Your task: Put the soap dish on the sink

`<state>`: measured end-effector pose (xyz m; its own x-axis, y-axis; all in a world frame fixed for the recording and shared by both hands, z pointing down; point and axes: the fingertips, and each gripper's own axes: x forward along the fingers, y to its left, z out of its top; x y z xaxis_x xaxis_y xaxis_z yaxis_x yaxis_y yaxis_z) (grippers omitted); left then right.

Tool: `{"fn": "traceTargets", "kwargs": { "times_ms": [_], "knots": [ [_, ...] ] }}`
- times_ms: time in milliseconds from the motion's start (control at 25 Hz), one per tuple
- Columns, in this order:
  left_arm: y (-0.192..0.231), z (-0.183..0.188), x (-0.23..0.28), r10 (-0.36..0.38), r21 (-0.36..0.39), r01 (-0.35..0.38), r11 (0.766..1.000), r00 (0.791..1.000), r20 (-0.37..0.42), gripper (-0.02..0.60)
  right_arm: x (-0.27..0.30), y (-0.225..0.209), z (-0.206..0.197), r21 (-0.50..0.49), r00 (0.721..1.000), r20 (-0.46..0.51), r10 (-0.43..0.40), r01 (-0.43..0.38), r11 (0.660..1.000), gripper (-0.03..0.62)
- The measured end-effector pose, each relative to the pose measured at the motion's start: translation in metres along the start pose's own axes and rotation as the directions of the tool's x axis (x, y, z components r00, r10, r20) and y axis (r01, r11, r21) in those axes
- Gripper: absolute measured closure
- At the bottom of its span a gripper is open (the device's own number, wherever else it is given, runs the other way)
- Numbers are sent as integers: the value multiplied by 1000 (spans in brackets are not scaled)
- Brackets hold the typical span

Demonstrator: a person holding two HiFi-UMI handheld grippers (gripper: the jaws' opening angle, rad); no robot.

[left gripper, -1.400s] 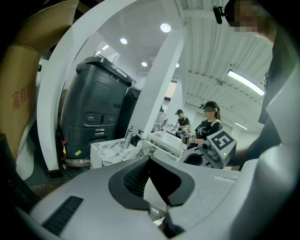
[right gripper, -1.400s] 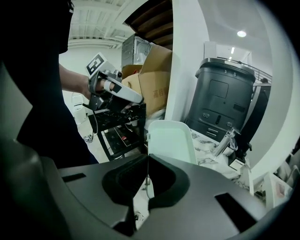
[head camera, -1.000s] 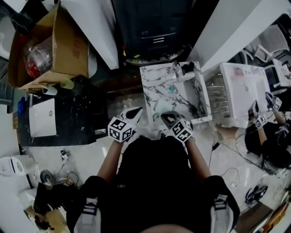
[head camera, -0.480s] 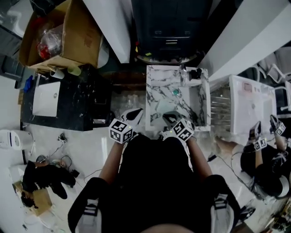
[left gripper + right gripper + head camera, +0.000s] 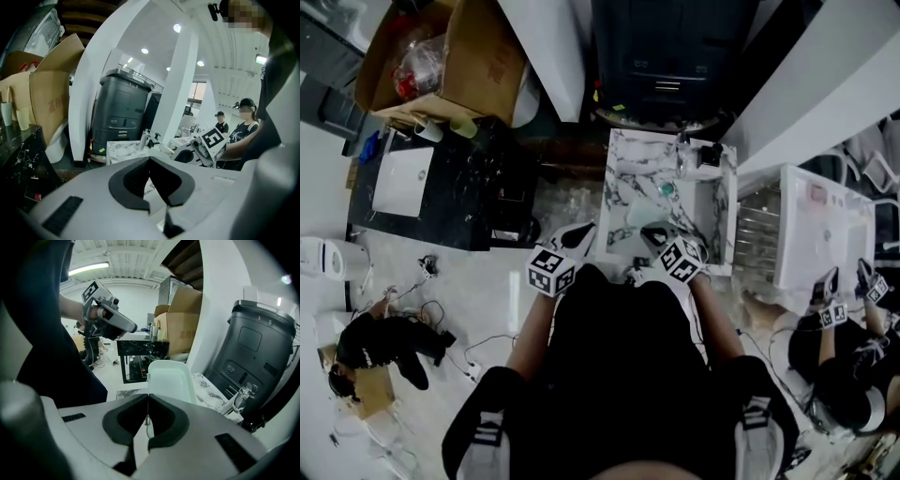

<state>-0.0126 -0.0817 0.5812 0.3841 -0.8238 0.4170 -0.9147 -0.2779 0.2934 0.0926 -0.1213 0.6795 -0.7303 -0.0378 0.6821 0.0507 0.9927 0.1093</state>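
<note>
The soap dish [image 5: 169, 377] is a pale green, shallow tray, and it stands up from my right gripper [image 5: 147, 397], which is shut on its near edge. From the head view the soap dish [image 5: 637, 217] hangs over the near part of the marble sink top [image 5: 623, 173], just ahead of the right gripper [image 5: 654, 233]. A faucet [image 5: 686, 155] stands at the far right of the sink. My left gripper [image 5: 581, 231] hovers at the sink's near left edge. Its jaws [image 5: 149, 159] are shut with nothing in them.
A black cabinet [image 5: 478, 187] with a white board [image 5: 403, 180] stands left of the sink, with a cardboard box [image 5: 441, 56] behind it. A dark grey bin [image 5: 666, 56] sits past the sink between white columns. A white table [image 5: 825, 230] and another person [image 5: 844, 328] are at the right.
Both grippers have edged forward and slightly down toward the marble sink, turning a little. The right one keeps its hold on the soap dish. The head view has swung, shifting the room.
</note>
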Motion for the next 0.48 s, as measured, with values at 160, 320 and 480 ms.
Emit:
{"fn": "traceTargets", "kwargs": {
  "times_ms": [160, 320, 480],
  "knots": [
    [-2, 1, -1, 4, -7, -4, 1000, 1000, 3, 583, 2, -4, 0, -28, 1000, -23, 4, -5, 1000, 595],
    [2, 4, 3, -3, -10, 3, 1000, 1000, -1, 583, 8, -9, 0, -29, 999, -33, 10, -11, 1000, 595],
    [8, 3, 9, -28, -9, 27, 1000, 1000, -15, 583, 16, -14, -1, -30, 998, -59, 9, -11, 999, 595]
  ]
}}
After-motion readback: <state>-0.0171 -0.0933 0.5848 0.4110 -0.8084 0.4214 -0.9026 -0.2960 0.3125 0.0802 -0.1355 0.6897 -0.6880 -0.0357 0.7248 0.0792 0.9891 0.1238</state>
